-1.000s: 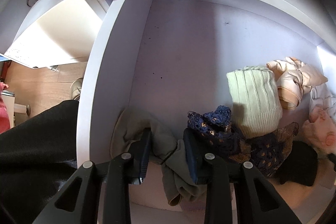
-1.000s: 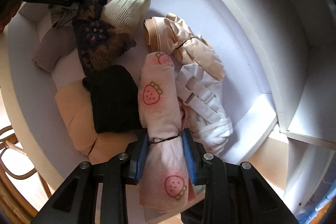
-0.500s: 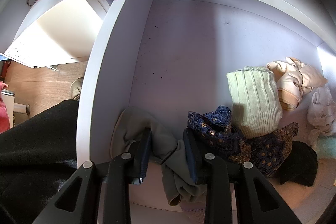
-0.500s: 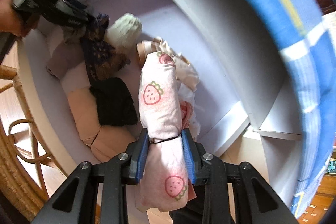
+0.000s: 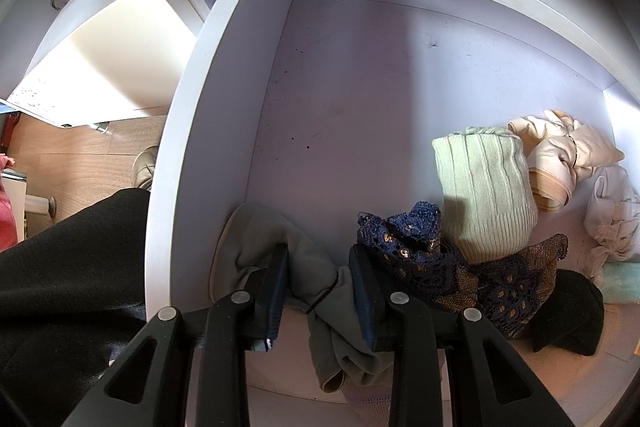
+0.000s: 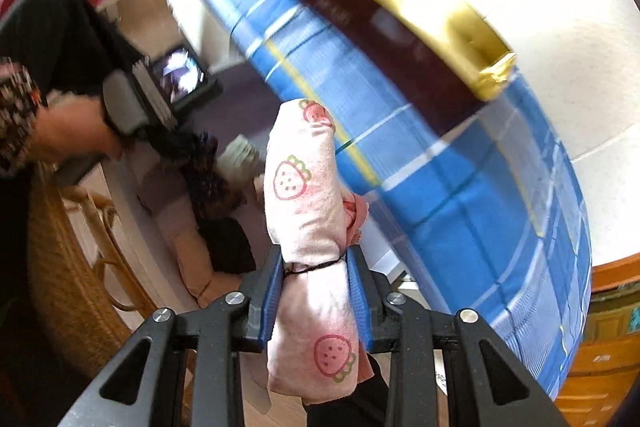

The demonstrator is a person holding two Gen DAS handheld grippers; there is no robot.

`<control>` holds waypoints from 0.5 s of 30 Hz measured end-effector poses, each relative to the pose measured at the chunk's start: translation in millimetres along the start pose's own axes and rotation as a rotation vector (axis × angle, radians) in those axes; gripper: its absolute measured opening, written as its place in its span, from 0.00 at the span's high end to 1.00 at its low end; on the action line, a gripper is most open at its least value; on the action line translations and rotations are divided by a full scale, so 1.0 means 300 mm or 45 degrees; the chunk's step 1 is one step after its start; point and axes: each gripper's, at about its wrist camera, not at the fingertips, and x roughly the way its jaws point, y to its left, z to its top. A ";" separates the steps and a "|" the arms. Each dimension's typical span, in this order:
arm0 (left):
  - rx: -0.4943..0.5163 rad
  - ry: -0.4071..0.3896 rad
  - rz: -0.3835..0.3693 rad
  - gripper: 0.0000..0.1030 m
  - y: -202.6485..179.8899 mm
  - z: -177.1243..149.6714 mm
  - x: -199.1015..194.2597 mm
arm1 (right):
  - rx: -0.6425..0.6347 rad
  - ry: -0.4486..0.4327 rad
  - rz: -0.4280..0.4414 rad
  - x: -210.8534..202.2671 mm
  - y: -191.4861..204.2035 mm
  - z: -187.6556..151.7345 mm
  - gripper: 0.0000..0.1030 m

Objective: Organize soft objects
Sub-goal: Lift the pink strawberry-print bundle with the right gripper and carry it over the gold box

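Surface: a white shelf compartment [image 5: 360, 107], its floor pale lilac in shade, with a divider wall at 9 o'clock in your left wrist view. Wood floor [image 5: 80, 163] shows beyond the divider. In the right wrist view, motion-blurred, a blue checked cloth [image 6: 460, 187] fills 2 o'clock, with a dark red box [image 6: 380, 27] with gold edges on top; wicker furniture [image 6: 72, 267] sits at 8 o'clock.

Task item: your right gripper [image 6: 316, 291] has its jaws clenched on a rolled pink cloth with strawberries [image 6: 304, 195], tied round with a thin black band just at the jaws. The roll is lifted clear above the shelf, long axis running 6 to 12 o'clock, far end pointing at 12.

Your left gripper [image 5: 320, 287] grips a grey-green cloth [image 5: 280, 239] at the shelf's front, next to the divider. At its 3 o'clock lie a dark blue lace piece [image 5: 440, 259], a pale green ribbed roll [image 5: 484, 187] standing on end, a black bundle [image 5: 568, 311], then a beige bundle [image 5: 560, 155] and a white bundle [image 5: 612, 215] at the far right.
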 end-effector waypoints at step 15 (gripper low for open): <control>-0.006 0.004 -0.004 0.70 -0.002 -0.002 0.004 | 0.450 -0.394 0.077 -0.346 -0.380 0.140 0.70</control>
